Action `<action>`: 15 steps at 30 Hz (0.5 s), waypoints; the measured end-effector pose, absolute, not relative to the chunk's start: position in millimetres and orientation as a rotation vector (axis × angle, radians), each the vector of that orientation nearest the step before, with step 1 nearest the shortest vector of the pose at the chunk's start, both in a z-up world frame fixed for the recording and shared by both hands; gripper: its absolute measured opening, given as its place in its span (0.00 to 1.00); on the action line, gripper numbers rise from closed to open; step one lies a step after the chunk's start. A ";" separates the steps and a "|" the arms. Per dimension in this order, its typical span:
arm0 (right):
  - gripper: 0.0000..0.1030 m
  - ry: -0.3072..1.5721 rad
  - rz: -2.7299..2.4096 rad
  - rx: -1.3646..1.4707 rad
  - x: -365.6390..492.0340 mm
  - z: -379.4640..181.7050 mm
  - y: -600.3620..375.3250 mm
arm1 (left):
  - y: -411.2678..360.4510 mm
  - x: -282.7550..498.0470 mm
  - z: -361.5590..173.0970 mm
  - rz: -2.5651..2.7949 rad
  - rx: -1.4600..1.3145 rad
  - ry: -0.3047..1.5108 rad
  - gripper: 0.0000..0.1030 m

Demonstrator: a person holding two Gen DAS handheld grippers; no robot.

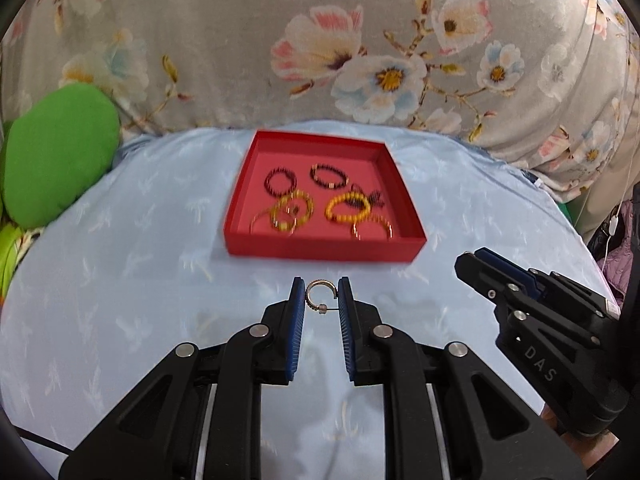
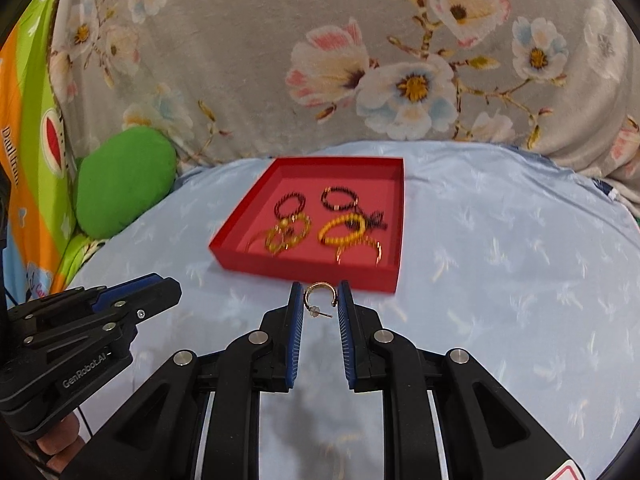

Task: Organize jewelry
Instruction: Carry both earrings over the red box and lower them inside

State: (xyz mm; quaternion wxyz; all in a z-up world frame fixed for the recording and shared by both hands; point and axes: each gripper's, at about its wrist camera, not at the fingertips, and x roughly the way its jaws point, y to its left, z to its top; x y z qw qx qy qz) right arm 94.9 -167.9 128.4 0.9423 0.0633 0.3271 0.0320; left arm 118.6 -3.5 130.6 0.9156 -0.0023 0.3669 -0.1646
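Observation:
A red tray (image 1: 320, 248) sits on the light blue bed sheet and holds several bead bracelets, dark (image 1: 280, 182) and yellow (image 1: 347, 208). It also shows in the right wrist view (image 2: 304, 270). My left gripper (image 1: 322, 298) is shut on a small gold hoop earring (image 1: 318, 294), just in front of the tray. My right gripper (image 2: 320, 300) is shut on another gold hoop earring (image 2: 318, 296), close to the tray's near wall. Each gripper shows in the other's view, the right (image 1: 472, 260) and the left (image 2: 172, 286).
A green cushion (image 1: 56, 152) lies at the left of the bed. A grey floral quilt (image 1: 320, 40) rises behind the tray. A colourful printed fabric (image 2: 28, 160) hangs at the far left. A white cable (image 1: 618, 208) hangs at the right edge.

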 end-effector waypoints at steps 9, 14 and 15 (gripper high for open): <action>0.16 0.667 0.068 0.184 194.2 144.3 -190.1 | -25.3 205.1 146.9 -0.326 0.022 0.728 0.16; 0.16 0.680 0.050 0.183 248.3 139.3 -198.2 | -36.9 255.7 140.0 -0.315 0.035 0.737 0.16; 0.16 0.684 0.045 0.180 257.7 136.5 -199.0 | -39.7 266.9 136.4 -0.316 0.037 0.744 0.16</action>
